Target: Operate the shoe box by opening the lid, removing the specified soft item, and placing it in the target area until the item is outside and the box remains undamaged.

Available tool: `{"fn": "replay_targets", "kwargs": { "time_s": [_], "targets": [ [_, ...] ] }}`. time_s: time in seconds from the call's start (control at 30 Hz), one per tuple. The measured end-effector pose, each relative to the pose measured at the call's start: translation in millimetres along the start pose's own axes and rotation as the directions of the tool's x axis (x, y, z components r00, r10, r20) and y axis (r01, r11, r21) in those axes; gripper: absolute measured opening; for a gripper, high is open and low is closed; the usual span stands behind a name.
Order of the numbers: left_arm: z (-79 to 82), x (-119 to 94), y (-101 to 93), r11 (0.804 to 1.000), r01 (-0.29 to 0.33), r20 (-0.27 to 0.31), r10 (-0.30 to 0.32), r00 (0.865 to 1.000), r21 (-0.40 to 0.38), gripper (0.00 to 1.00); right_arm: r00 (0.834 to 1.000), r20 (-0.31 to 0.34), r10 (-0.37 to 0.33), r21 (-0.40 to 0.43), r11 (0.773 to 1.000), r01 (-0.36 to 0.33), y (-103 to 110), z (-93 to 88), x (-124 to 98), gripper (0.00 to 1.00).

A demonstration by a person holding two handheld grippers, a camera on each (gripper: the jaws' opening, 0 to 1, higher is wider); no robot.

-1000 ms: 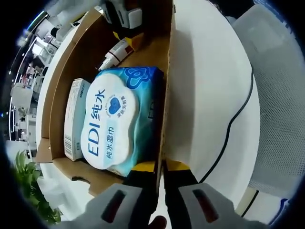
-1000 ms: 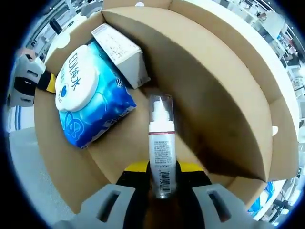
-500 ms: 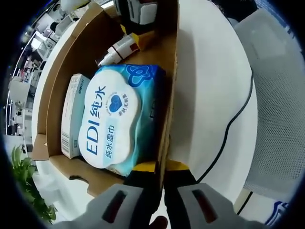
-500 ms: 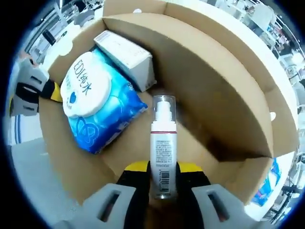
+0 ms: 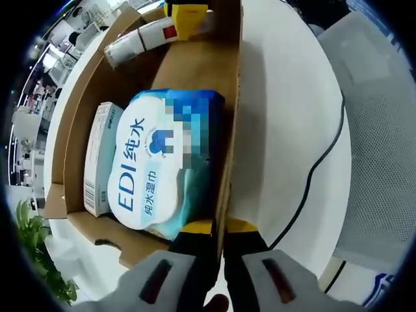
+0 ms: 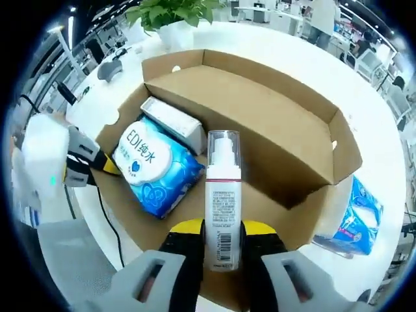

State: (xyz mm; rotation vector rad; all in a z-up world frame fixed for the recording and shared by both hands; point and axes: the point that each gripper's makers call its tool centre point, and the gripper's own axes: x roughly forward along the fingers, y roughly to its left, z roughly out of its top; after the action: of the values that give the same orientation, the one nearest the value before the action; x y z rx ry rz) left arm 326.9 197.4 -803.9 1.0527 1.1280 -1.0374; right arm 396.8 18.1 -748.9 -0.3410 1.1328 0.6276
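An open cardboard shoe box [image 6: 292,140] lies on a white table [image 5: 286,117]. Inside it are a blue wet-wipes pack [image 5: 162,162] [image 6: 156,166] and a white carton [image 5: 101,159] [image 6: 172,120] beside it. My left gripper [image 5: 219,227] is shut on the box's side wall [image 5: 229,130], and it comes into the right gripper view from the left [image 6: 78,166]. My right gripper [image 6: 221,227] is shut on a white pump bottle [image 6: 222,195] with a red band, held in the air above the box. That bottle [image 5: 140,40] and a yellow fingertip [image 5: 185,13] show at the far end of the box.
A second blue pack [image 6: 361,218] lies on the table beside the box. A black cable [image 5: 312,169] crosses the table toward a grey mesh chair [image 5: 383,130]. A potted plant [image 6: 175,13] stands beyond the box.
My right gripper has risen with the pump bottle, lifting it off the box floor and well above the box. The left gripper has kept its hold on the box wall.
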Motion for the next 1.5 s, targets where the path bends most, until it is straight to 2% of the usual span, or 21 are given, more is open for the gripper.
{"fn": "replay_targets", "kwargs": {
  "time_s": [0.17, 0.27, 0.33, 0.43, 0.5, 0.57, 0.67, 0.73, 0.8, 0.87, 0.9, 0.97, 1.1, 1.2, 1.37, 1.5],
  "targets": [
    [-0.7, 0, -0.1, 1.0, 0.004, -0.01, -0.004, 1.0, -0.014, 0.02, 0.998, 0.054, -0.015, 0.021, 1.0, 0.014, -9, 2.0, -17, 0.17],
    [-0.9, 0, -0.4, 1.0, 0.015, -0.005, -0.015, 1.0, -0.009, 0.02, 0.993, 0.114, 0.011, 0.083, 0.996, -0.02, -5, 6.6, -25, 0.17],
    [-1.1, 0, -0.5, 1.0, 0.011, -0.008, -0.011, 1.0, -0.01, 0.02, 0.987, 0.163, 0.003, 0.118, 0.993, -0.023, -7, 10.3, -31, 0.17],
    [-1.4, 0, -0.8, 1.0, 0.007, -0.009, -0.007, 1.0, -0.021, 0.02, 0.982, 0.187, 0.008, 0.145, 0.989, -0.035, -5, 8.4, -33, 0.17],
    [-1.5, -1, -0.6, 1.0, 0.001, -0.006, -0.001, 1.0, -0.019, 0.02, 0.98, 0.197, 0.041, 0.134, 0.989, -0.069, 3, 6.3, -32, 0.17],
    [-1.5, -1, -1.0, 1.0, -0.004, -0.004, 0.004, 1.0, -0.019, 0.02, 0.981, 0.193, 0.02, 0.121, 0.992, -0.044, 3, 3.5, -33, 0.17],
    [-1.3, -1, -0.5, 1.0, -0.006, -0.003, 0.006, 1.0, -0.02, 0.02, 0.975, 0.218, 0.036, 0.118, 0.991, -0.063, 11, 2.8, -38, 0.17],
    [-1.7, 0, -0.1, 1.0, -0.004, -0.015, 0.003, 1.0, -0.021, 0.02, 0.97, 0.24, 0.037, 0.096, 0.993, -0.062, 14, 4.3, -42, 0.17],
    [-1.5, 0, -0.3, 1.0, -0.002, -0.011, 0.002, 1.0, -0.022, 0.02, 0.958, 0.284, 0.041, 0.069, 0.996, -0.063, 18, 9.2, -49, 0.17],
    [-1.6, 0, -0.1, 1.0, -0.006, -0.01, 0.006, 1.0, -0.021, 0.02, 0.933, 0.352, 0.078, 0.058, 0.993, -0.105, 27, 16.8, -58, 0.17],
    [-1.6, 0, -0.2, 1.0, -0.01, -0.011, 0.009, 1.0, -0.022, 0.02, 0.924, 0.374, 0.073, 0.067, 0.992, -0.105, 27, 18.3, -62, 0.17],
    [-1.6, -1, -0.2, 1.0, -0.012, -0.01, 0.012, 1.0, -0.023, 0.02, 0.921, 0.389, 0.025, 0.112, 0.991, -0.074, 22, 14.3, -70, 0.17],
    [-1.5, -1, -0.1, 1.0, -0.015, -0.007, 0.015, 1.0, -0.02, 0.03, 0.899, 0.438, -0.004, 0.194, 0.977, -0.091, 19, 8.0, -81, 0.17],
    [-1.4, -1, 0.1, 1.0, -0.013, -0.008, 0.013, 1.0, -0.02, 0.03, 0.894, 0.447, -0.016, 0.242, 0.965, -0.104, 18, 2.3, -84, 0.17],
    [-1.3, -1, -0.1, 1.0, -0.023, -0.003, 0.023, 1.0, -0.013, 0.03, 0.893, 0.448, -0.03, 0.241, 0.967, -0.088, 19, -7.6, -88, 0.17],
    [-1.6, -1, -0.4, 0.999, -0.032, -0.008, 0.032, 0.999, -0.011, 0.03, 0.884, 0.465, -0.049, 0.241, 0.968, -0.073, 22, -14.1, -101, 0.17]
  ]
}}
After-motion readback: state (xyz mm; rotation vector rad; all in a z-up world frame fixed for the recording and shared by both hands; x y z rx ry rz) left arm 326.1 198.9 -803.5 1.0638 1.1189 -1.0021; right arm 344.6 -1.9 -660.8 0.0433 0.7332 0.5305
